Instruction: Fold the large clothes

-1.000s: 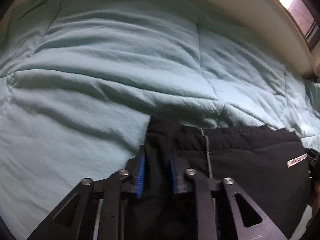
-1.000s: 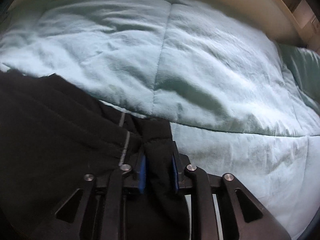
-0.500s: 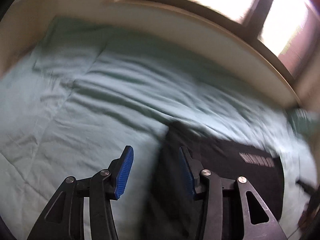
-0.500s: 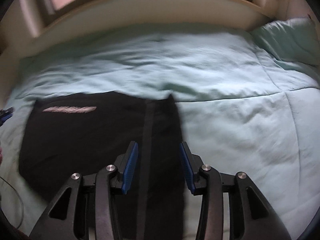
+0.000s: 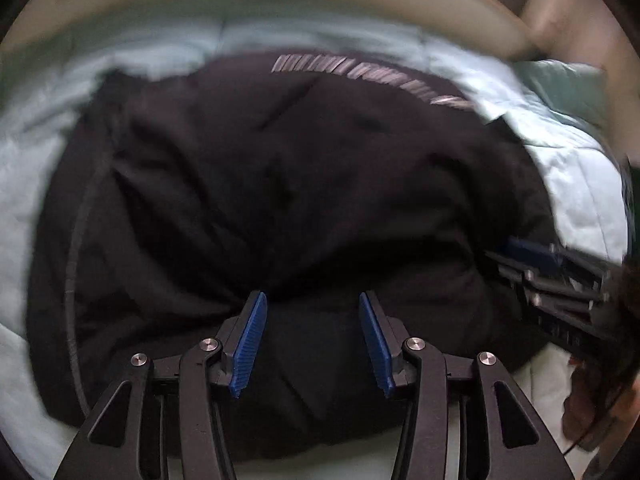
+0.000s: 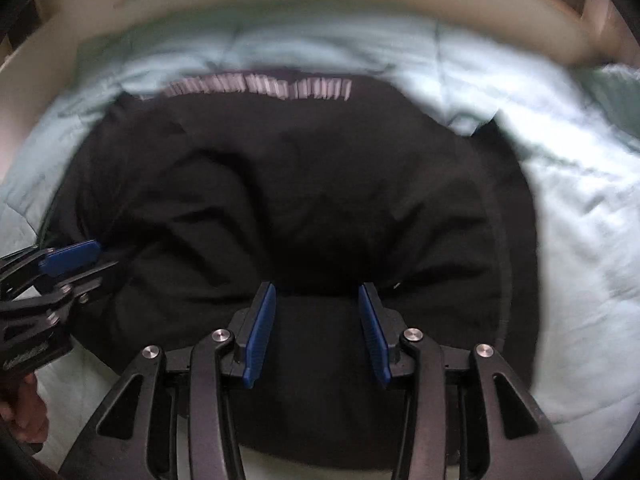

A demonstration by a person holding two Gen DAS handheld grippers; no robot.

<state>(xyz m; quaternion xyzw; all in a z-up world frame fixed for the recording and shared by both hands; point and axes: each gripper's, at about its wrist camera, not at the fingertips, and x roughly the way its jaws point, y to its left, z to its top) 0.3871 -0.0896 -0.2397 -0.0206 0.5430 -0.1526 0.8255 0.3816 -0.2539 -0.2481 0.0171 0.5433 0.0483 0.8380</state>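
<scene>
A black garment with a silver printed strip lies folded on the pale green quilt. My left gripper is open, its blue pads just above the garment's near edge, holding nothing. My right gripper is also open and empty over the garment near its front edge. The right gripper also shows at the right of the left wrist view. The left gripper also shows at the left of the right wrist view. Both views are blurred.
A cream curved headboard runs along the far side of the bed. A green pillow lies at the far right. The quilt surrounds the garment on all sides. Windows show at the top.
Both grippers let go of the garment's black edges and opened. They pulled back toward me and now hover over the near edge of the folded garment, which lies flat.
</scene>
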